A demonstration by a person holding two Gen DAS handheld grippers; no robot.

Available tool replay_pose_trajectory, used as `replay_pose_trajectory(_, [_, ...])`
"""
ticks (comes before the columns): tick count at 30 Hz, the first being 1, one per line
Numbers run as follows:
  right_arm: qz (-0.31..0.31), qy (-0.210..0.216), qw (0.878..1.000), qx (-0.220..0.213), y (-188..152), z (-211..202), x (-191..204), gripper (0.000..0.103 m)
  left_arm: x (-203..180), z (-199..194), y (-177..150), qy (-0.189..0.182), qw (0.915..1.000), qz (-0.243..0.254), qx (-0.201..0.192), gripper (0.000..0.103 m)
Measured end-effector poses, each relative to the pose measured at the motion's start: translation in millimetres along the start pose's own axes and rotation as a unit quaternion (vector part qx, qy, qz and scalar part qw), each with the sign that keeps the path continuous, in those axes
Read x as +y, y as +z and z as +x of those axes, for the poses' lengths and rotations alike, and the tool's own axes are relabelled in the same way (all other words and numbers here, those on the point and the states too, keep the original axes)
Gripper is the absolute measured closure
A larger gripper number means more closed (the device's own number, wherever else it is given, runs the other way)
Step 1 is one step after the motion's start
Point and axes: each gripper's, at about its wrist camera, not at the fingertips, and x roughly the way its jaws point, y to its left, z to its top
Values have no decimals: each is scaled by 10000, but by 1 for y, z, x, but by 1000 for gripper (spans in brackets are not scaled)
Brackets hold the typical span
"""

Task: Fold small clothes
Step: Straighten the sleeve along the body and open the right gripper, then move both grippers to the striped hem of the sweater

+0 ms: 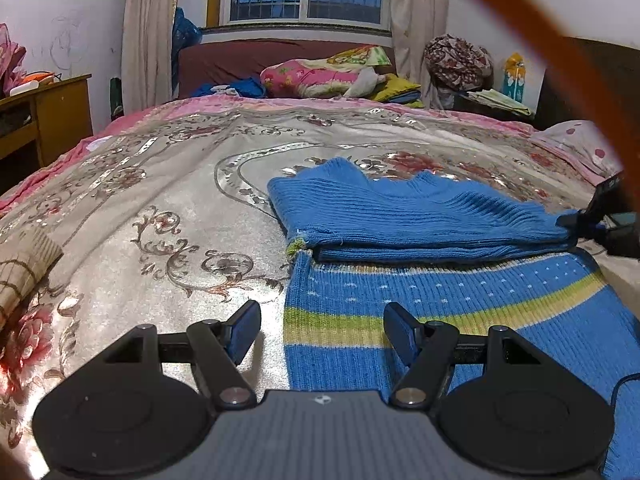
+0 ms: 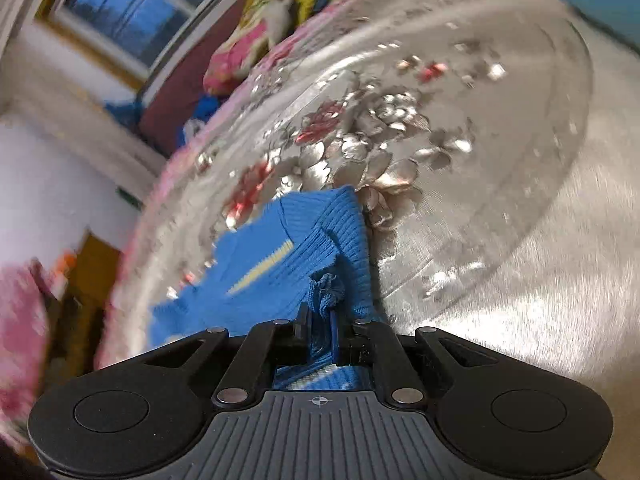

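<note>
A small blue knitted sweater (image 1: 420, 216) with a yellow-green stripe lies on the bed, its upper part folded over the striped lower part (image 1: 460, 304). My left gripper (image 1: 320, 330) hangs open just above the sweater's near left edge, with nothing between its fingers. At the sweater's right edge my right gripper (image 1: 576, 224) shows as a dark shape gripping the folded layer. In the right wrist view, which is tilted and blurred, my right gripper (image 2: 320, 320) is shut on a bunched pinch of the blue knit (image 2: 326, 284).
The silvery floral bedspread (image 1: 168, 208) covers the bed. A beige checked cloth (image 1: 24, 268) lies at the left edge. Pillows and folded bedding (image 1: 320, 76) pile up at the headboard. A wooden desk (image 1: 52, 112) stands left of the bed. An orange strap (image 1: 532, 28) crosses the upper right.
</note>
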Motion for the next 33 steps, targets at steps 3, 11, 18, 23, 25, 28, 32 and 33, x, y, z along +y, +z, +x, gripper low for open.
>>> replay_pose_trajectory(3, [-457, -173, 9988, -100, 1, -9, 16, 88, 1, -3, 2, 37, 10000, -28, -15, 31])
replay_pose_trajectory(11, [-1564, -253, 9859, -536, -8, -38, 52, 88, -9, 3, 34, 104, 9996, -174, -217, 30])
replay_pose_trajectory(18, [-2163, -27, 9763, 89, -18, 12, 74, 87, -24, 54, 58, 329, 9995, 3, 23, 30])
replay_pose_trajectory(23, [-1944, -332, 9801, 212, -10, 29, 47, 94, -11, 75, 52, 539, 9981, -125, 279, 24])
replay_pose_trajectory(25, [-1773, -280, 9835, 208, -5, 28, 40, 95, -6, 72, 51, 561, 9977, -248, 278, 22])
replay_pose_trajectory(28, [-1738, -335, 9841, 115, -4, 22, 39, 94, -5, 65, 54, 629, 9973, -273, 244, 22])
replay_pose_trajectory(32, [-2211, -376, 9745, -112, -12, 7, 55, 87, -10, 57, 57, 776, 9969, -50, 88, 23])
replay_pose_trajectory(33, [-2273, -388, 9730, -73, -13, 8, 56, 87, -10, 58, 57, 802, 9967, -18, 144, 23])
